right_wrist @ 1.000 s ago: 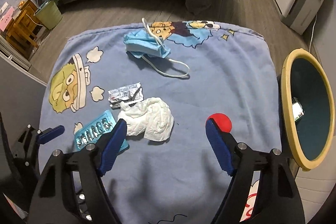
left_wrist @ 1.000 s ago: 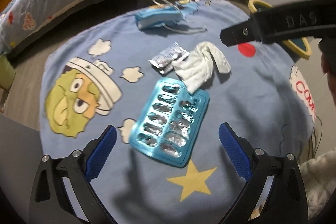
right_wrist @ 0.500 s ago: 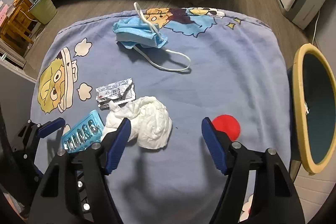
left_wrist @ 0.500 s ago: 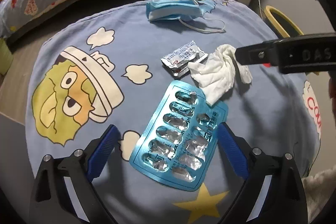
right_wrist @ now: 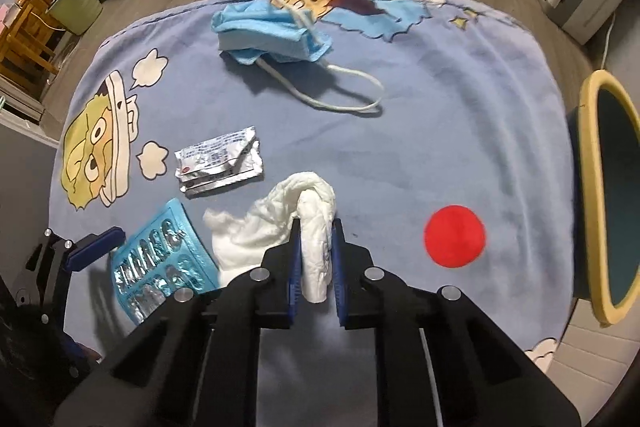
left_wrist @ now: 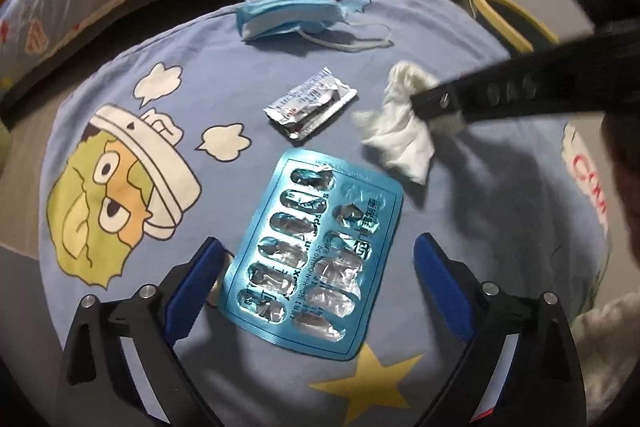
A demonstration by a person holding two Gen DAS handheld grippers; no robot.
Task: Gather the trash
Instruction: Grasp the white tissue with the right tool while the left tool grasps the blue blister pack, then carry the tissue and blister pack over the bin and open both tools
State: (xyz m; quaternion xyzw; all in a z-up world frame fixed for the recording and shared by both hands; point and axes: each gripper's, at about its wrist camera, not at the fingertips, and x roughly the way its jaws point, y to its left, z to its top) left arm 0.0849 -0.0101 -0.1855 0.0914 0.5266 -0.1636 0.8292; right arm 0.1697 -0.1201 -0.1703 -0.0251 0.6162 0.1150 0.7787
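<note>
A blue blanket [right_wrist: 460, 131] with cartoon prints covers the surface. On its left side there is a printed yellow-green face [right_wrist: 94, 151]. Near the lower left, the left gripper [left_wrist: 316, 267] hangs over the blue pill sheet [left_wrist: 316, 259] with its jaws wide apart, one blue finger on each side of the sheet and not touching it. The sheet lies flat and its pockets look empty. Just above it lies a crumpled silver packet [right_wrist: 220, 161]. Further up, near the far edge of the blanket, a blue face mask [right_wrist: 272, 33] lies folded, with its white loop spread out to the right. In the middle, the right gripper [right_wrist: 314, 247] has just closed its jaws, and they now clamp the white tissue [right_wrist: 280, 219]; part of the tissue is squeezed between the blue pads and the rest spreads on the blanket toward the pill sheet. To the right there is a printed red dot [right_wrist: 455, 235]. At the far right edge stands a bin [right_wrist: 590, 187] with a yellow rim, beside the blanket.
</note>
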